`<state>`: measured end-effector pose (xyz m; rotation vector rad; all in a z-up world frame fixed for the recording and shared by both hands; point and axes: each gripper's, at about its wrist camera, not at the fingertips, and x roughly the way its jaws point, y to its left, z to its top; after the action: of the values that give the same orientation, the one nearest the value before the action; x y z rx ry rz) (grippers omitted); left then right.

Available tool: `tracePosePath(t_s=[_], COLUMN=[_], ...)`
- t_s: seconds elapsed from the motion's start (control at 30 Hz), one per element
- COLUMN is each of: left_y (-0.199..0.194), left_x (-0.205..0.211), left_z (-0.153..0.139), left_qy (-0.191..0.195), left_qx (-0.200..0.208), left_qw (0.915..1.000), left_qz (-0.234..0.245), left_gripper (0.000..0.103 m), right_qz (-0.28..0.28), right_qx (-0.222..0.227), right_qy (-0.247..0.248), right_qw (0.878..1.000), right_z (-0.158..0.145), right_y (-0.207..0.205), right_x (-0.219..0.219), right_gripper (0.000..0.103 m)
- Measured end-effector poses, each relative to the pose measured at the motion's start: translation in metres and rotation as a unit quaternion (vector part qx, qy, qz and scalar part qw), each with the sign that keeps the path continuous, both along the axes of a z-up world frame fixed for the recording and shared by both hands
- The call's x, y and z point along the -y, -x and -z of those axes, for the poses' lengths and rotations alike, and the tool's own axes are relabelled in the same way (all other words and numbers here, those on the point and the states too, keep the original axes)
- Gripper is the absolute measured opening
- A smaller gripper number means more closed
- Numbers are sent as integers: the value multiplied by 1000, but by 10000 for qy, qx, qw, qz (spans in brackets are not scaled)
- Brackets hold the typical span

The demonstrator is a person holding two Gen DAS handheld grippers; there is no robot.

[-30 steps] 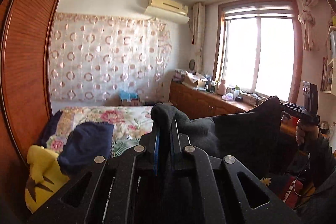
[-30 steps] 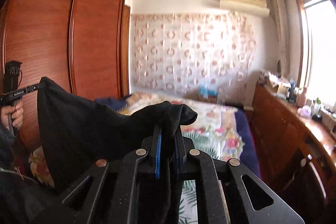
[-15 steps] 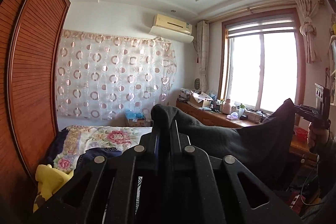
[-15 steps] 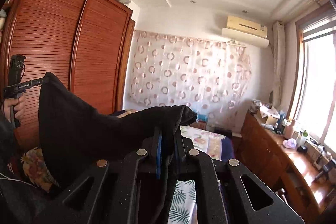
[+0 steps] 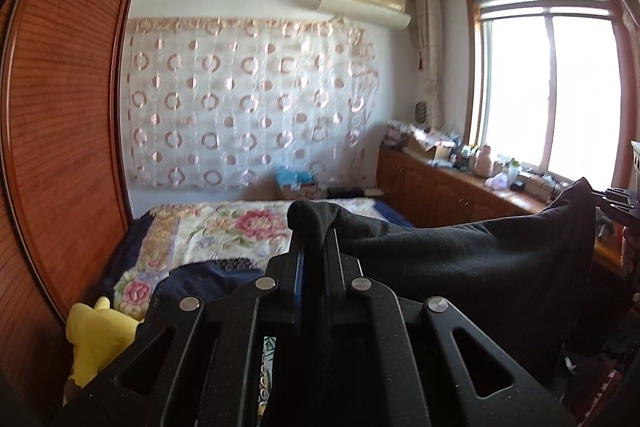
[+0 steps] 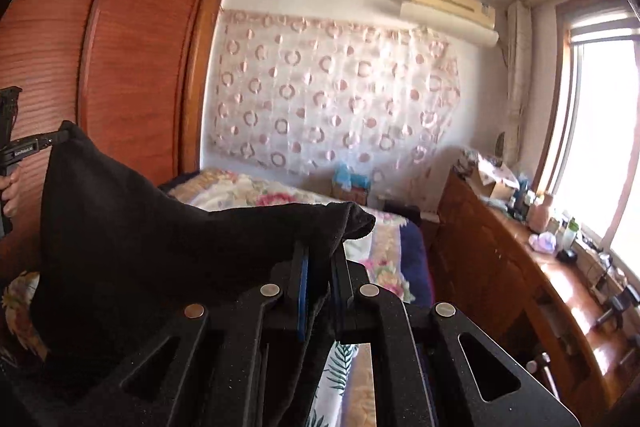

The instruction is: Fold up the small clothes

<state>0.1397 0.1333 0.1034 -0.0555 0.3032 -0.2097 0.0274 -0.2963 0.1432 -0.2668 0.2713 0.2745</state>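
A black garment (image 5: 460,259) hangs stretched in the air between my two grippers, above the bed. In the left wrist view my left gripper (image 5: 315,243) is shut on one bunched corner of it. The cloth runs rightward to my right gripper (image 5: 612,201), which pinches the far corner. In the right wrist view my right gripper (image 6: 320,259) is shut on its corner of the black garment (image 6: 140,227). At the left edge of that view the left gripper (image 6: 40,143), carried by a hand (image 6: 10,187), grips the other corner. The lower part of the garment is hidden behind the gripper bodies.
Below lies a bed with a floral quilt (image 5: 224,227), a navy garment (image 5: 208,283) and a yellow soft thing (image 5: 96,335) on its near end. A tall wooden wardrobe (image 5: 60,147) stands left. A cluttered low cabinet (image 5: 440,195) runs under the window on the right.
Both views tipped up toward the ceiling, then came back down toward the bed. The black garment stays stretched between the two shut grippers throughout.
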Motion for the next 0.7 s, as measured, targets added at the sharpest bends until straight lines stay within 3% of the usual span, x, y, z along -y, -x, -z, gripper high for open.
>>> tracePosePath(t_s=[0.17, 0.37, 0.53, 0.7], left_y=[-59, -75, -81, -91], left_x=[3, 10, 19, 18], left_z=[55, 98, 102, 97], left_qy=[-223, -271, -460, -531], left_qx=[-486, -952, -1052, -1016], left_qw=[9984, 9949, 9930, 9928], left_qz=[-204, -189, -270, -340], left_gripper=[9, 9, 9, 9], right_qz=[237, 360, 527, 775], right_qx=[-553, -1356, -1531, -1663], right_qy=[135, -67, -177, -395], right_qw=[9981, 9901, 9866, 9822], right_z=[52, 113, 127, 118], right_y=[-83, -144, -162, -179], right_x=[-24, -58, -74, -58], right_gripper=[9, 9, 9, 9])
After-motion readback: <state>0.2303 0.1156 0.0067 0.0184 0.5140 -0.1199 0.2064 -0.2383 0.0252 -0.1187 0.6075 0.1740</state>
